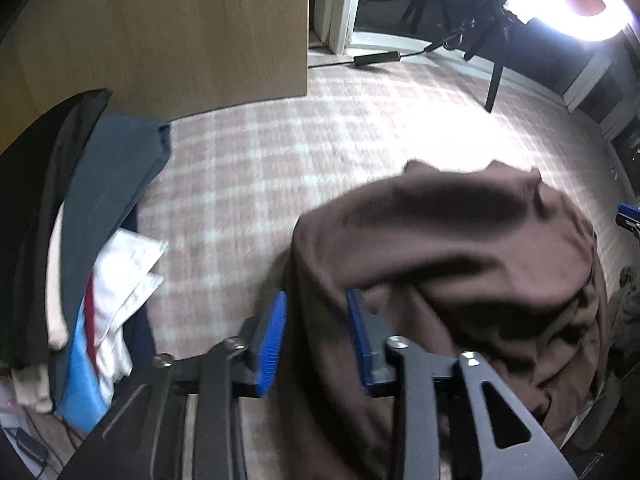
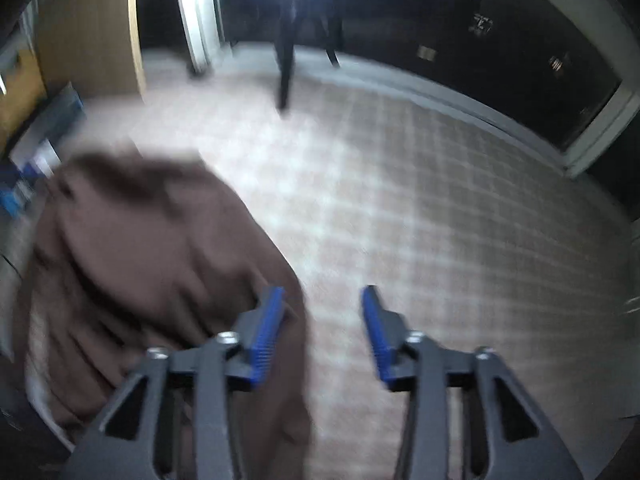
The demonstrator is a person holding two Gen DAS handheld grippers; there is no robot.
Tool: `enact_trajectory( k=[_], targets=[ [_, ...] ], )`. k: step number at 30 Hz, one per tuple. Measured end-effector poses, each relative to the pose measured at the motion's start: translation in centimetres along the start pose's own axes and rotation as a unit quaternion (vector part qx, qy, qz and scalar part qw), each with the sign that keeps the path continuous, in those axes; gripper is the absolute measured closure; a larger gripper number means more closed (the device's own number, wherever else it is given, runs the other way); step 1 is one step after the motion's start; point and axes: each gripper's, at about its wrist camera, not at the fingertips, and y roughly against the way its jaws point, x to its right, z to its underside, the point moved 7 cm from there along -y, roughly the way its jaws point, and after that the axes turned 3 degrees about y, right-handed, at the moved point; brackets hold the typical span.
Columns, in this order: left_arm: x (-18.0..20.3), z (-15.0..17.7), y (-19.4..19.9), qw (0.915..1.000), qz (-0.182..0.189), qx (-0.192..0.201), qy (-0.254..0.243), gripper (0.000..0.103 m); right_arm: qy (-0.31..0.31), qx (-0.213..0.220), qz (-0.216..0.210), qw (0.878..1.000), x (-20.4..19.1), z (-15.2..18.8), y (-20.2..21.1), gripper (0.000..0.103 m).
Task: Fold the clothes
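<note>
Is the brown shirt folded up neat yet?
No. The brown garment lies in a rumpled, creased heap on the checked carpet.

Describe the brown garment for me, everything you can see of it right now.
The brown garment is plain, soft-looking dark brown cloth with no print visible. It lies bunched and creased in a loose heap on the checked carpet, not folded flat. In the left view its edge runs between the open fingers of the left tool; contact is unclear. The right tool stands open beside it, over carpet. Blur hides seams and sleeves.
</note>
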Motion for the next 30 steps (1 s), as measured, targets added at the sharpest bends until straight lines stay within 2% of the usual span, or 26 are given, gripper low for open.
enact_trajectory(
  k=[3,7,11,12,13,14,15,16,18,23,25,27,30],
  targets=[
    [0.5,-1.5,-1.9,0.9997,-0.013,-0.017,-0.01,0.062,-0.017,0.006,-0.046,0.999,-0.6,-1.5,-2.2,0.055],
    [0.8,-2.4,-4.3,0.999,-0.015,-0.039,-0.017,0.05,-0.01,-0.027,-0.099,0.995,-2.3,-3.2,-7.4,0.055],
    [1.1,-2.6,-6.0,0.9983,-0.019,-0.049,-0.024,0.052,0.012,-0.065,-0.126,0.99,-3.8,-3.2,-11.5,0.055],
    [1.2,-2.7,-6.2,0.9984,-0.017,-0.047,-0.028,0.066,0.017,-0.068,-0.143,0.987,-4.4,-3.0,-11.8,0.055],
    [1.4,-2.7,-6.3,0.9984,-0.01,-0.045,-0.031,0.085,0.023,-0.071,-0.161,0.984,-5.0,-2.8,-12.0,0.057],
    [1.7,-2.6,-6.4,0.9984,-0.001,-0.046,-0.033,0.091,0.028,-0.074,-0.179,0.981,-5.6,-2.6,-12.3,0.073],
    [1.9,-2.6,-6.3,0.9984,0.006,-0.045,-0.035,0.098,0.035,-0.076,-0.184,0.979,-6.0,-2.4,-12.3,0.083],
    [2.1,-2.5,-6.1,0.9984,0.007,-0.041,-0.039,0.099,0.044,-0.078,-0.18,0.98,-6.3,-2.2,-12.2,0.096],
    [2.4,-2.0,-4.9,0.9983,0.005,-0.027,-0.052,0.099,0.047,-0.068,-0.177,0.981,-6.4,-1.9,-11.1,0.098],
    [3.3,1.5,0.4,0.9975,0.051,0.003,-0.048,0.099,0.036,-0.033,-0.201,0.978,-5.5,0.3,-5.3,0.099],
    [4.1,4.0,1.6,0.9965,0.06,-0.001,-0.058,0.099,0.047,-0.052,-0.198,0.978,-5.5,2.7,-4.2,0.099],
    [4.7,6.4,1.0,0.9951,0.064,-0.026,-0.071,0.099,0.068,-0.084,-0.185,0.977,-5.7,4.7,-4.3,0.099],
    [4.7,7.5,-0.6,0.9947,0.056,-0.047,-0.073,0.099,0.085,-0.102,-0.156,0.979,-5.6,5.3,-5.1,0.098]
  ],
)
